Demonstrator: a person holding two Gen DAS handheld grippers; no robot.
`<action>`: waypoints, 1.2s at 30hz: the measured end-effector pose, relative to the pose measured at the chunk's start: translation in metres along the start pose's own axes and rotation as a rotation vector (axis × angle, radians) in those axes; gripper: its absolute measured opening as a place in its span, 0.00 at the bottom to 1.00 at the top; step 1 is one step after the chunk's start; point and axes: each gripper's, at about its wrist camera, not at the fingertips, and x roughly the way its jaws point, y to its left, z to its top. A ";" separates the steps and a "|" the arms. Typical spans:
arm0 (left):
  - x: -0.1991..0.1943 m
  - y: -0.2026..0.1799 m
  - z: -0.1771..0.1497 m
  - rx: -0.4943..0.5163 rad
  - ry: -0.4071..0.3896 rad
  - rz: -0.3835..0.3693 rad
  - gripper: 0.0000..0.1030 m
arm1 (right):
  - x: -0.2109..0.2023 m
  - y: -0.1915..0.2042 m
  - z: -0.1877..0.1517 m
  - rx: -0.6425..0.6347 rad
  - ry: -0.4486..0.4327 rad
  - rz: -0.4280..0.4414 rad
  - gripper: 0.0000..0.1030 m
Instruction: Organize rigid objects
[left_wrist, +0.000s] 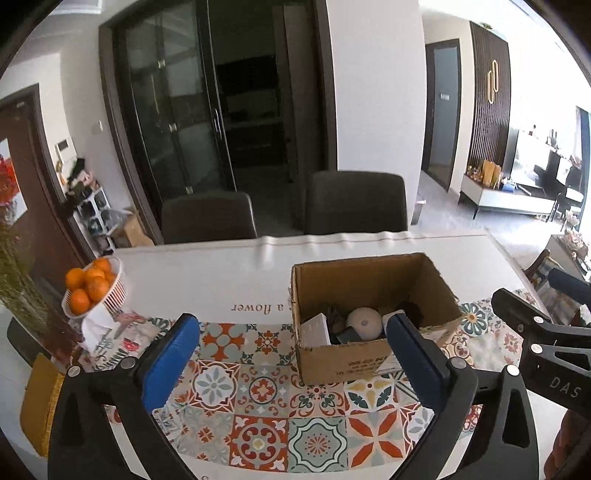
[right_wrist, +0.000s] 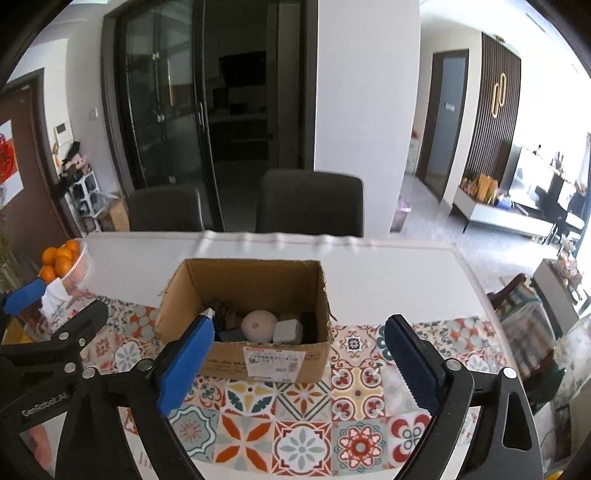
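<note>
The left tool (left_wrist: 291, 343) is spread wide, with nothing between its two blue pads. The right tool (right_wrist: 299, 354) is spread wide too, and it pinches nothing. Both tip down toward the worktop (right_wrist: 388, 273) from above, side by side. Each one pokes into the edge of the other's picture.

The cardboard box (right_wrist: 251, 284) sits in the middle of the picture, partly on the tiled mat (right_wrist: 303, 417). Inside I can count one round white thing (right_wrist: 258, 325) and one small white block (right_wrist: 286, 330). The dark things next to them are jumbled and hard to make out. A blue pad covers one corner of the box in each view.

Two dark chairs (left_wrist: 356, 203) stand behind the worktop. One white basket (left_wrist: 112, 291) of oranges (left_wrist: 88, 284) sits at the left; about five show.
</note>
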 end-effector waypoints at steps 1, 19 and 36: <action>-0.007 0.000 -0.001 -0.001 -0.009 -0.004 1.00 | -0.006 0.000 -0.001 -0.001 -0.010 -0.002 0.92; -0.086 -0.004 -0.030 0.008 -0.115 0.018 1.00 | -0.089 -0.004 -0.038 0.017 -0.104 0.013 0.97; -0.110 -0.004 -0.036 0.008 -0.150 0.035 1.00 | -0.104 -0.002 -0.040 0.012 -0.134 0.015 0.97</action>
